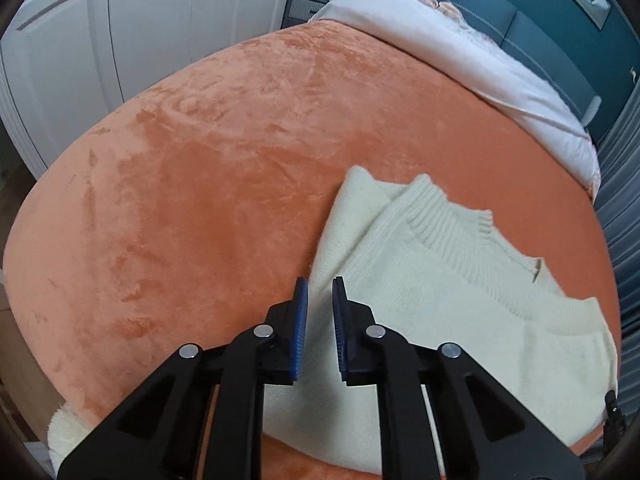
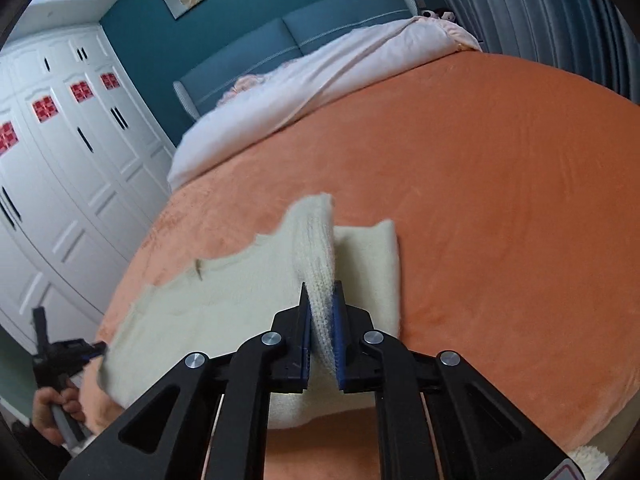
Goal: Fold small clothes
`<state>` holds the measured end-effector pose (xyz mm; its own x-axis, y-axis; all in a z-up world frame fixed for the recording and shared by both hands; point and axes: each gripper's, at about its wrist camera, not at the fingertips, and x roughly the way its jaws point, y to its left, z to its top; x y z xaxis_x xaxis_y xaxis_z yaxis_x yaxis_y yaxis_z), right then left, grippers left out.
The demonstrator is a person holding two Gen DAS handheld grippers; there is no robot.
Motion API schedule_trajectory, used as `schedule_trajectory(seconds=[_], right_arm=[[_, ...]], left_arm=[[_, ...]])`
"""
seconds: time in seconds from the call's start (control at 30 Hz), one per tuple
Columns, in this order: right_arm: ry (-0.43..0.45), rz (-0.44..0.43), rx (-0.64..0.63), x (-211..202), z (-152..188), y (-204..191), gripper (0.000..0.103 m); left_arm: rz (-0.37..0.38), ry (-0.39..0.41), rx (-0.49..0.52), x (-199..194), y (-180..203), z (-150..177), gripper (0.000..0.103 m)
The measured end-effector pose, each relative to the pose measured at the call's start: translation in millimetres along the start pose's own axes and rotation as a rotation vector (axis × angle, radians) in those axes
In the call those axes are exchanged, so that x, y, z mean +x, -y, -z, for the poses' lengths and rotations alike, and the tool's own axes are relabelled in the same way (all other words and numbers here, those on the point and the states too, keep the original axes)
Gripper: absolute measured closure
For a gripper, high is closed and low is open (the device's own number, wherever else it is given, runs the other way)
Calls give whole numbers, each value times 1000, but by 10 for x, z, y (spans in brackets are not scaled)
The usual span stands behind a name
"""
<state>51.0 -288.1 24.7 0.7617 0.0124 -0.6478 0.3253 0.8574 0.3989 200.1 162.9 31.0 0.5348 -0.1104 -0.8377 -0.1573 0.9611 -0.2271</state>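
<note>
A cream knit sweater lies folded on the orange blanket, ribbed hem toward the pillows. My left gripper is at the sweater's near left edge, its blue pads close together with cream fabric filling the narrow gap. In the right wrist view the sweater spreads out to the left. My right gripper is shut on a raised ridge of ribbed knit that stands up between its pads. The left gripper shows at the sweater's far corner, held by a hand.
The orange blanket covers most of the bed. A pale duvet is bunched at the blue headboard. White wardrobes stand along one side, grey curtains along the other. Something white and fluffy lies at the bed's near edge.
</note>
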Motion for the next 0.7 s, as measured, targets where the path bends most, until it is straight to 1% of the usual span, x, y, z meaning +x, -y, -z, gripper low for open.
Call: schedule_trajectory(seconds=[0.03,0.07,0.1,0.13,0.17,0.2,0.23,0.27,0.33,0.4,0.43,0.47,0.5,0.53,0.57,0.6,0.63,0.67,0.7], right_arm=[[-82,51,-20,195,93,61,93],[-161,86,-28,356,183,119,92],[-190,93,-27,414,246,150,88],[-165,86,-31,362,252,138,84],[-138,83,-43,292,214,98,83],[-114,75,-50,238,159,59,78],[-91,66,-53,204,94,26,70],[-72,56,-59,193,9,-11,66],[-51,61,-72,248,-153,-68,51],[-59,73,-89,398,-275,-132,43],[-77,87,-98,511,-312,-160,42],[-100,107,-106,618,-329,-175,42],[-126,118,-108,725,-338,-183,42],[-151,118,-108,831,-413,-278,46],[-170,101,-117,891,-407,-341,56],[-182,84,-136,894,-400,-388,88],[-184,76,-166,892,-400,-449,91],[-143,54,-188,795,-431,-525,91],[-81,18,-185,649,-483,-560,92]], left_arm=[[-6,-38,-1,105,-17,26,91],[-6,-58,-10,154,-37,35,91],[4,-47,-25,131,-52,40,91],[20,-33,-35,85,-59,21,87],[49,-24,-43,44,-52,-9,80],[85,-18,-54,10,-30,-55,61],[100,-9,-62,2,-5,-96,48],[94,1,-58,7,41,-145,44],[78,-3,-21,95,185,-265,41],[82,-41,4,273,318,-359,34],[85,-60,6,362,363,-390,34],[99,-82,7,455,396,-408,34],[113,-95,3,520,426,-412,38],[123,-99,8,568,467,-413,53],[125,-99,30,590,516,-417,61],[123,-97,55,586,562,-425,87],[122,-81,65,550,587,-439,95],[132,-51,57,470,588,-467,95],[159,-17,42,369,572,-511,96]])
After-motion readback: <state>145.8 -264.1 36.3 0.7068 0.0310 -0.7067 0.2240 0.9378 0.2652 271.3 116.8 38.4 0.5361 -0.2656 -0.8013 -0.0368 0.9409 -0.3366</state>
